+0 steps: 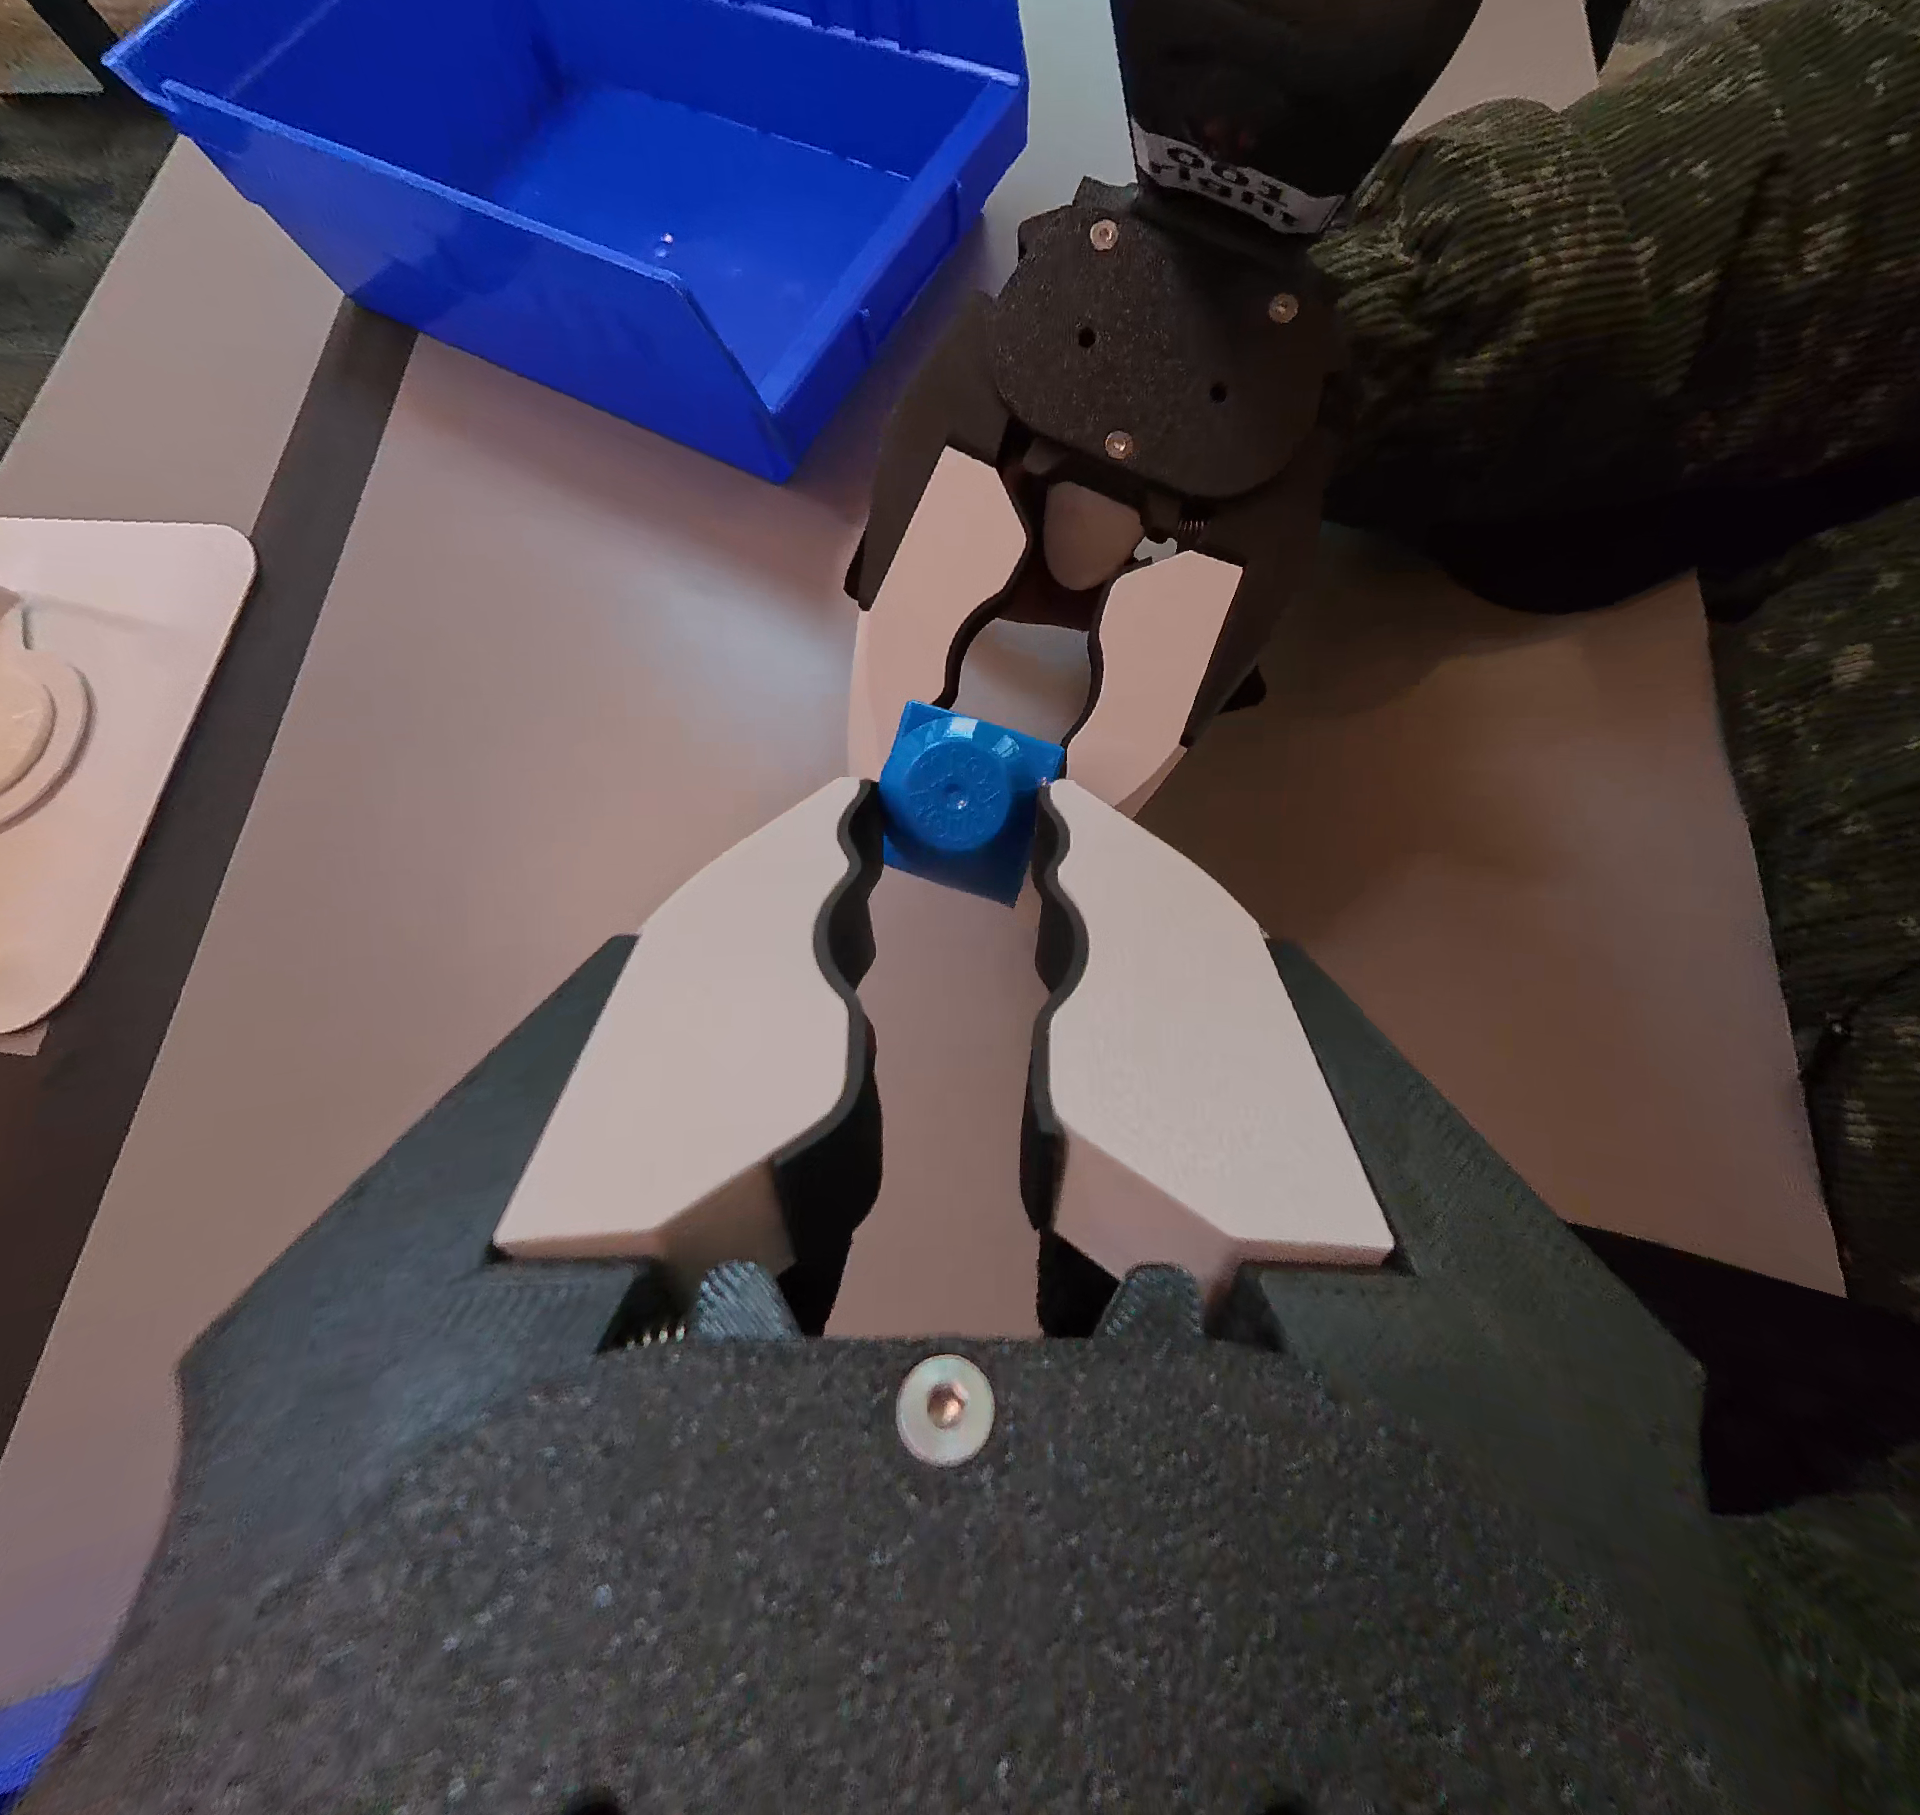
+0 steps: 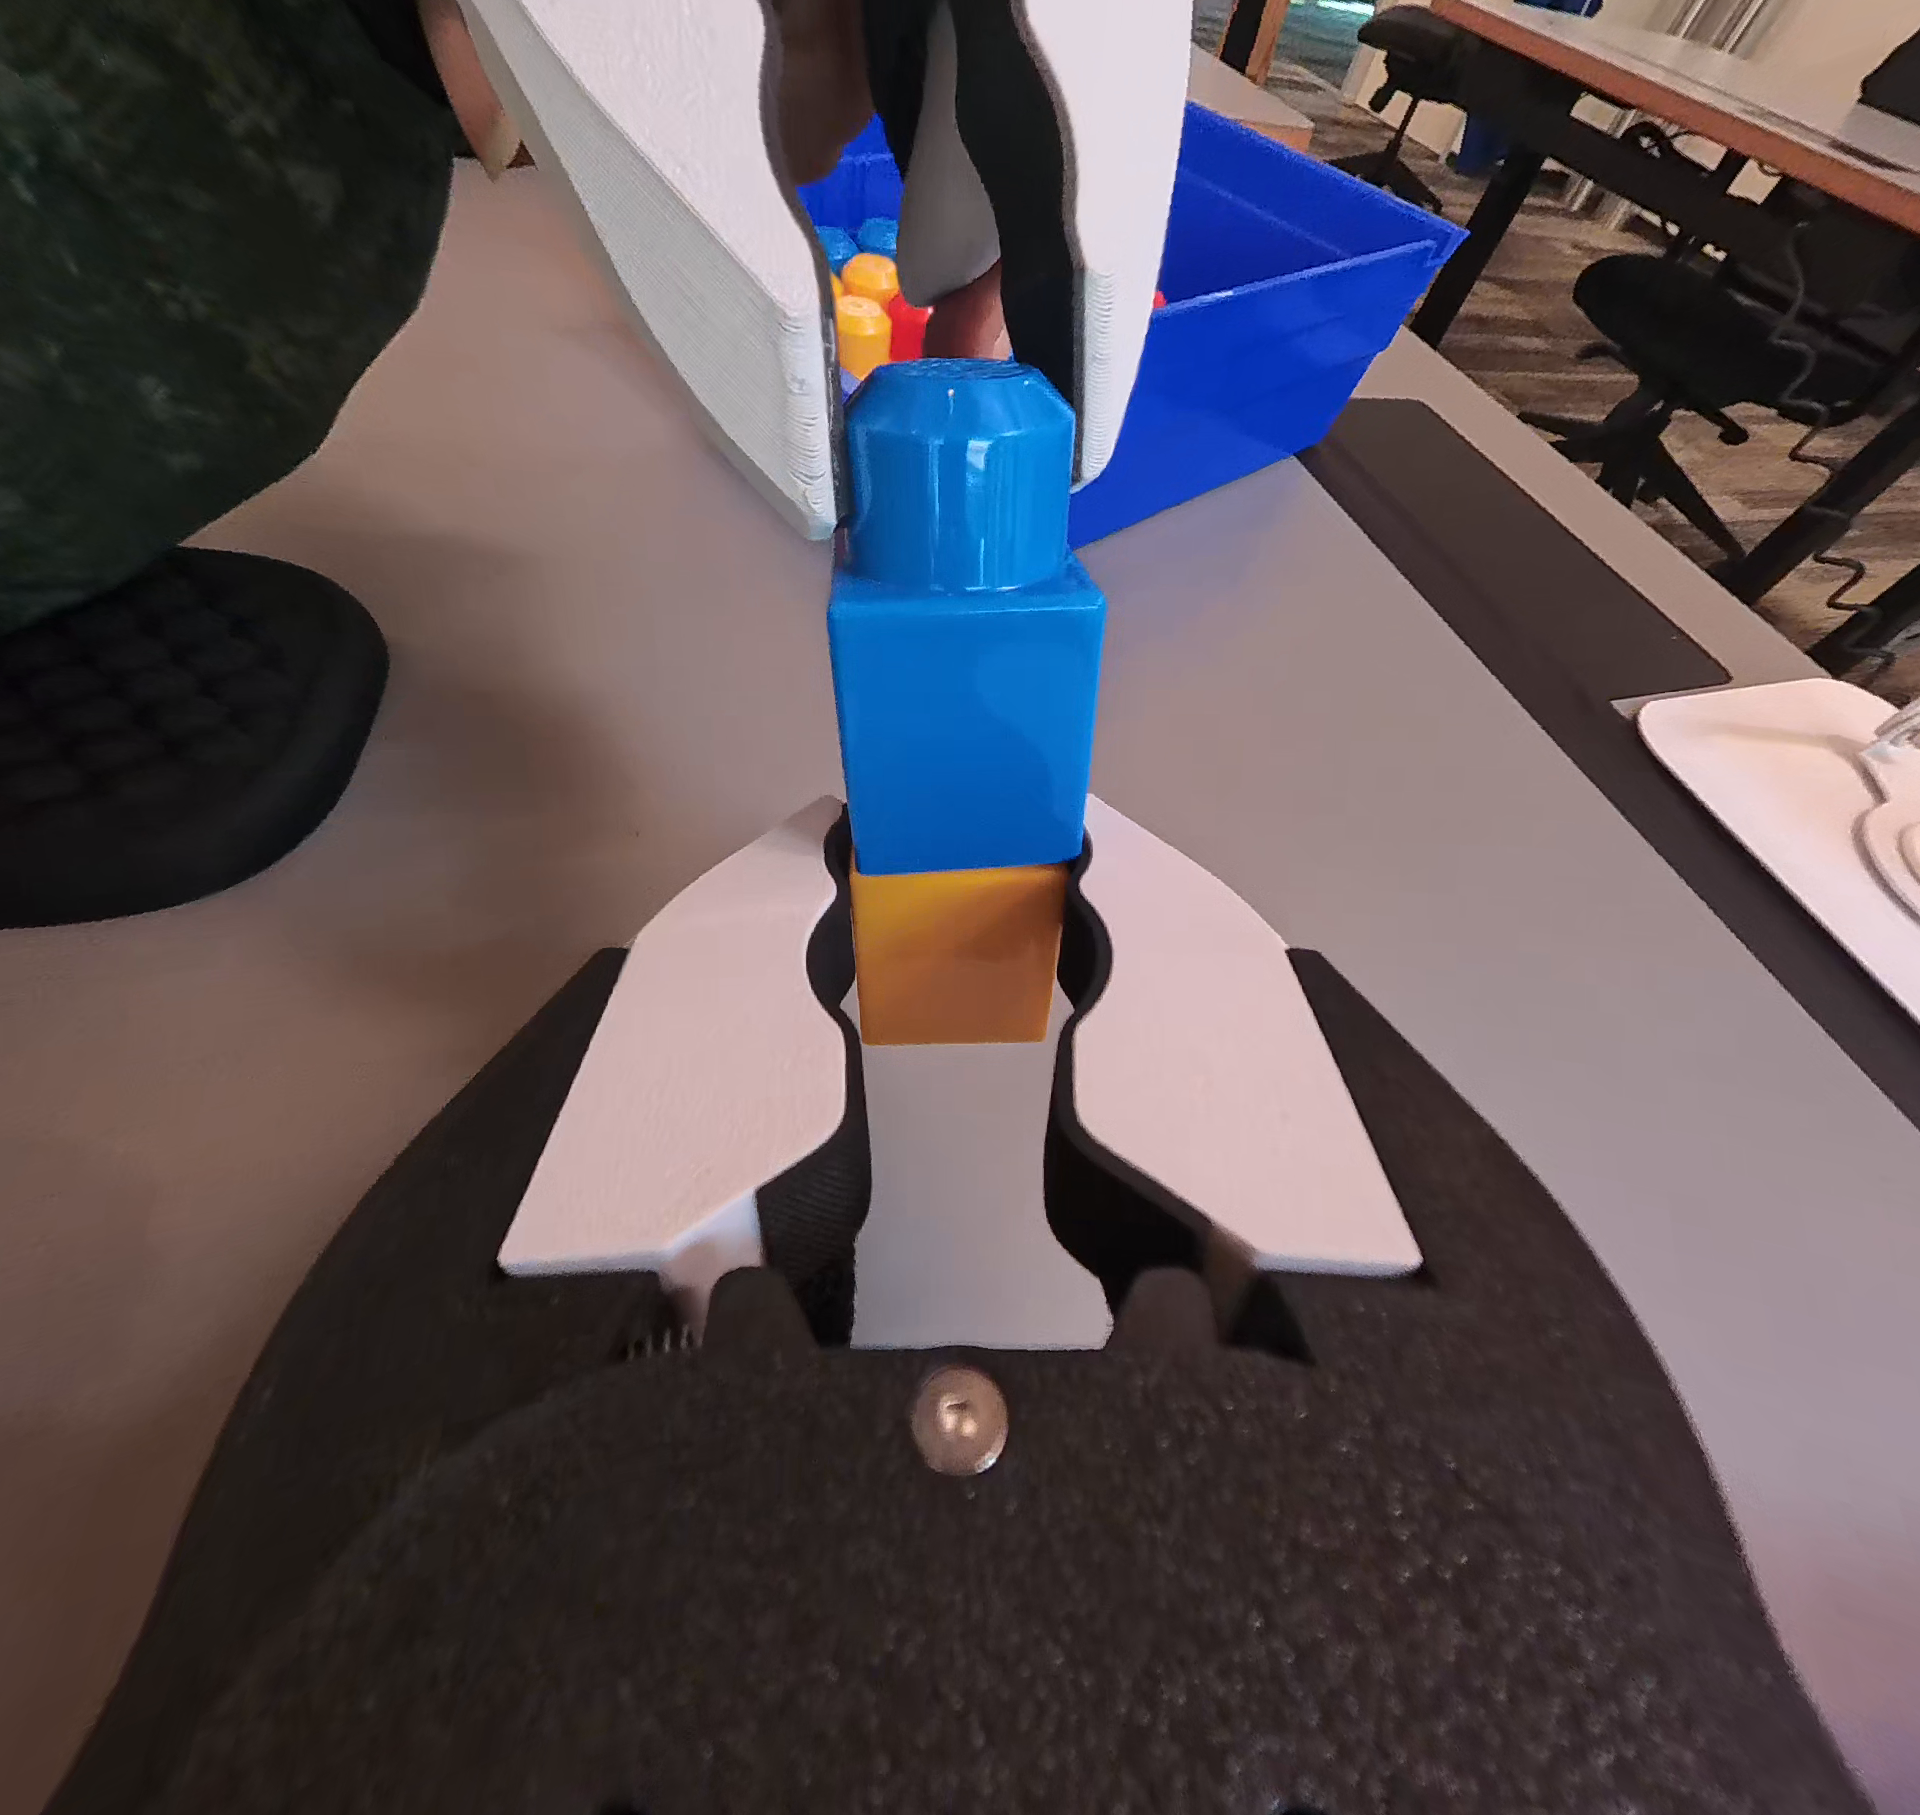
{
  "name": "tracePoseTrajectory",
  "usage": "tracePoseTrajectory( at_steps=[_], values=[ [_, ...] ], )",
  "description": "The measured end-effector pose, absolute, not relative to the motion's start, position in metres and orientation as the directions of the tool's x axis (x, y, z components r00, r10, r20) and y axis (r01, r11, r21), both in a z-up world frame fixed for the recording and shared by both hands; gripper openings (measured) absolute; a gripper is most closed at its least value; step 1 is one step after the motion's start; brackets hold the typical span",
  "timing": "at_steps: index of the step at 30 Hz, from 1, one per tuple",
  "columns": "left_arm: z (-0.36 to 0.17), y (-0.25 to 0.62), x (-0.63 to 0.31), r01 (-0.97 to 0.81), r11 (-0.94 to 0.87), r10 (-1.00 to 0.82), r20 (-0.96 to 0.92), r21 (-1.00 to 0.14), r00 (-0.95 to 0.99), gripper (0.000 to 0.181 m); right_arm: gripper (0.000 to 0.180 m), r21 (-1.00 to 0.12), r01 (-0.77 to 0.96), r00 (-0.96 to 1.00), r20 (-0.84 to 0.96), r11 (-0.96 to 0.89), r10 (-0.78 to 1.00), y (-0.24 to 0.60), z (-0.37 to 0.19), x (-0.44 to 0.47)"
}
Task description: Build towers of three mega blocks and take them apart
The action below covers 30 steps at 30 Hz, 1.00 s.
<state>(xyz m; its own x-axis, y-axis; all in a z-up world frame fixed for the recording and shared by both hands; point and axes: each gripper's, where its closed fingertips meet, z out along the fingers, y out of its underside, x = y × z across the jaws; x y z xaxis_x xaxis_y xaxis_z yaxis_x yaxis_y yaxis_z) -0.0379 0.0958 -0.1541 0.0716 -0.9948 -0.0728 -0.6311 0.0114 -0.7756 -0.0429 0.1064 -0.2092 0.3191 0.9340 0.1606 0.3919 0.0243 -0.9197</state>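
The table (image 2: pixel 1351 726) is grey, with a dark strip along one edge. The blue bin (image 1: pixel 582 196) occupies the upper left of the left wrist view, and the part of its floor shown there is bare. In the right wrist view the same bin (image 2: pixel 1278 331) sits upper centre-right and holds loose orange, red and blue blocks (image 2: pixel 868 311).

The tower stands at frame centre in the right wrist view. It consists of a blue block (image 2: pixel 966 716) with one round stud on top, seated on an orange block (image 2: pixel 951 955). Whether a further block lies beneath cannot be told.

The left wrist view looks down on the tower and shows only the blue block (image 1: pixel 956 809), stud uppermost. The orange block appears in the right wrist view alone.

The left gripper (image 1: pixel 951 799) is closed on the blue block; in the right wrist view its white fingers (image 2: pixel 727 311) descend from the top of the frame and flank the stud. The right gripper (image 2: pixel 961 892) is closed on the orange block at its fingertips. In the left wrist view the right gripper (image 1: pixel 1013 716) enters from the upper right, its tips at the tower.
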Motion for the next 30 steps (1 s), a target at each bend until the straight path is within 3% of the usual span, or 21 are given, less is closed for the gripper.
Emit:
tracePoseTrajectory(
  at_steps=[8,13,18,30],
  values=[
    [-0.15,0.101,-0.039,-0.532,-0.003,-0.999,-0.019,-0.846,0.037,0.028,0.037,-0.927,0.374,0.307,0.155,0.031,0.939,0.109,-0.204,-0.039],
    [-0.149,0.11,-0.047,-0.508,-0.031,-0.997,-0.009,-0.861,0.077,0.028,0.052,-0.904,0.425,0.325,0.204,0.05,0.924,0.115,-0.211,-0.037],
    [-0.141,0.107,-0.046,-0.454,-0.028,-0.998,0.004,-0.891,0.055,0.028,0.038,-0.885,0.462,0.34,0.228,0.049,0.912,0.119,-0.221,-0.037],
    [-0.147,0.094,-0.049,-0.501,0.0,-1.0,-0.003,-0.865,0.006,0.028,0.036,-0.876,0.479,0.26,0.202,0.055,0.944,0.104,-0.224,-0.038]
  ],
)
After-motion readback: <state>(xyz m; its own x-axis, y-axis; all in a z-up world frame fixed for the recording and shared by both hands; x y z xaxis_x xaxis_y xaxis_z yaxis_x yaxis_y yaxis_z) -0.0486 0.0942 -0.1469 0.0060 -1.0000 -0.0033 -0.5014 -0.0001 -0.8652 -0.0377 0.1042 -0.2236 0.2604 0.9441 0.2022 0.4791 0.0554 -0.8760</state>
